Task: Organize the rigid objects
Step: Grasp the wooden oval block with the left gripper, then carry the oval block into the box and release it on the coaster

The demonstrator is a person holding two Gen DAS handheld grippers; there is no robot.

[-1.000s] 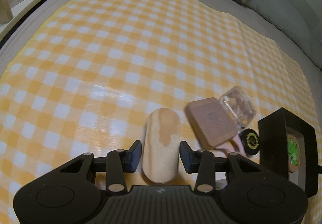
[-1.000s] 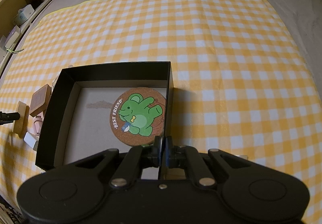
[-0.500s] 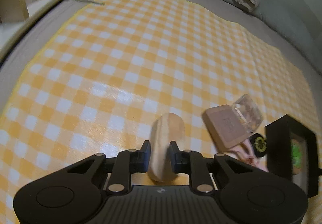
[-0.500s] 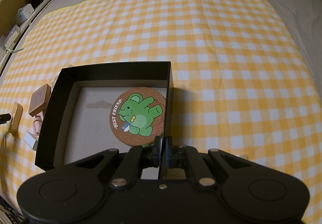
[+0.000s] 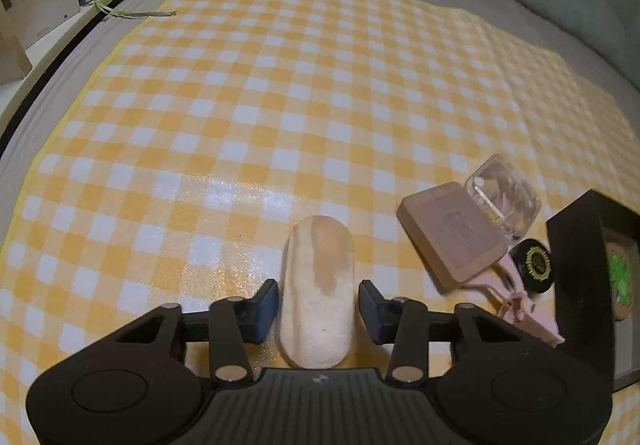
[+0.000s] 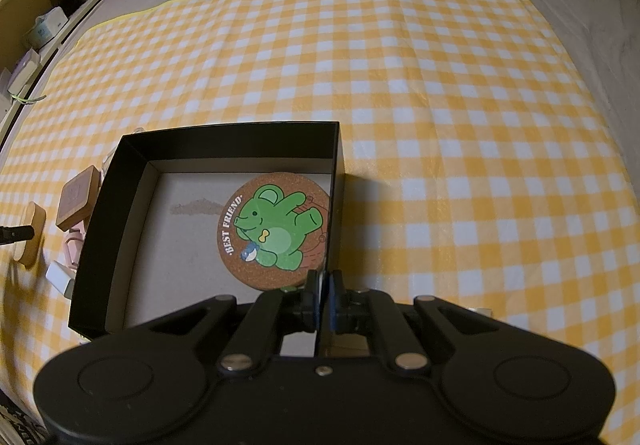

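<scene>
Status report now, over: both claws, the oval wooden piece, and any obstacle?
Left claw open, jaws just reopened around oval wooden piece, pads clear. Right claw shut on black box wall. Nothing blocking.

- Oval block (image 5: 318, 287): pale, matt wood.
- Checked cloth (image 5: 280, 105): glossy, wipe-clean sheen.
- Box (image 6: 116, 213) walls: matt black card.
- Round coaster (image 6: 276, 231): rough cork, printed.
- Small case (image 5: 506, 195): clear plastic.

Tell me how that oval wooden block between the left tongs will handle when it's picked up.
The wooden block looks solid, so it should stay stiff and probably not crack. Lying flat on the checked cloth, it seems unlikely to roll. Its smooth rounded edges might slip between the left tongs, whose jaws have just been opening and stand clear of it.
</scene>
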